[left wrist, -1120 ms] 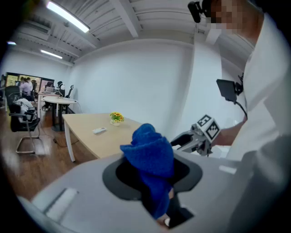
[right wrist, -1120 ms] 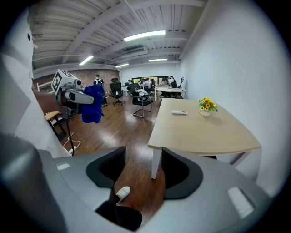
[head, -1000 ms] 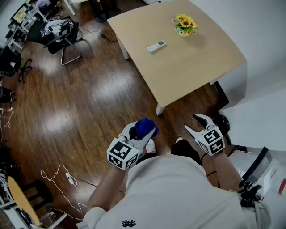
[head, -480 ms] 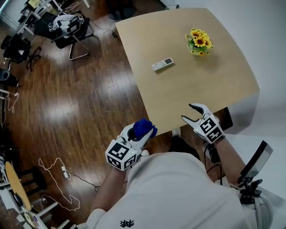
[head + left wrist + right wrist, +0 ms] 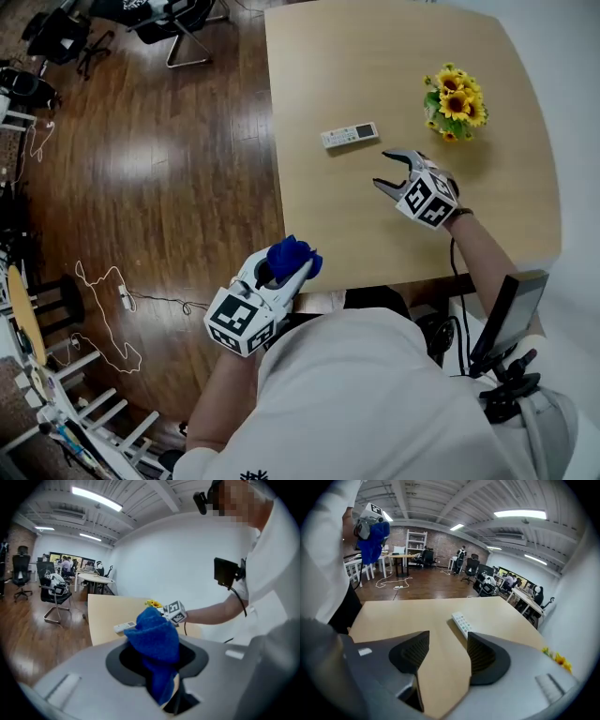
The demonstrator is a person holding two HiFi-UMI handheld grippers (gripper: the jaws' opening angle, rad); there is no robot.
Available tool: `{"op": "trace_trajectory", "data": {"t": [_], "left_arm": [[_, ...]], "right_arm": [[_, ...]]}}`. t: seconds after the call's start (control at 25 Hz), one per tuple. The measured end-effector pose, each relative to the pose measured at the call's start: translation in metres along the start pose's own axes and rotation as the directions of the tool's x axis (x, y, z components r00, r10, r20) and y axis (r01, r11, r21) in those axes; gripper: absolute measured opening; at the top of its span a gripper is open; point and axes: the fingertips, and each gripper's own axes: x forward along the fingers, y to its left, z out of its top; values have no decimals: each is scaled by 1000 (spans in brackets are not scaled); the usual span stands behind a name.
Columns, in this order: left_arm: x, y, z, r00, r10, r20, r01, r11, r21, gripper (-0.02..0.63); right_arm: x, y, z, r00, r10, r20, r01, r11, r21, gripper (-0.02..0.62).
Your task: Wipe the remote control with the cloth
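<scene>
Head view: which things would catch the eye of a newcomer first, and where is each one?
The bright blue cloth stands out most, clamped in the left gripper by the near left corner of the pale table. Next come the yellow flowers toward the table's right side. The white remote control lies mid-table, with the open, empty right gripper just short of it.

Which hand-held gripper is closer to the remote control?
Right. The right hand-held gripper is over the table beside the remote control; the left hand-held gripper, holding the blue cloth, is back by the table's edge.
</scene>
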Motion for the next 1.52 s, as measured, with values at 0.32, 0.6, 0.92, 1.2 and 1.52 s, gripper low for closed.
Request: {"op": "trace_trajectory", "data": {"t": [0.32,0.6,0.92,1.2,1.52], "left_arm": [[2,4,-5,993,116,-34,-118,990,-71,146],[-6,-4,-7,987,151,-48,-156,979,-135,146],[-11,-5,-10,984,168,-61,-176,972,-158,146],[-8,-1,-10,982,185,-50,-190,972,-135,146],[-6,43,-2,984,178,1,-178,982,-57,146]], "right_arm": [[100,-44,11,990,144,-2,-142,976,-165,270],[127,-36,15,949,312,-54,-316,923,-221,288],[132,-31,8,894,446,-33,-447,885,-133,219],[134,-28,1,915,402,-37,-403,914,-51,218],[97,12,15,927,374,11,-374,927,-14,218]]}}
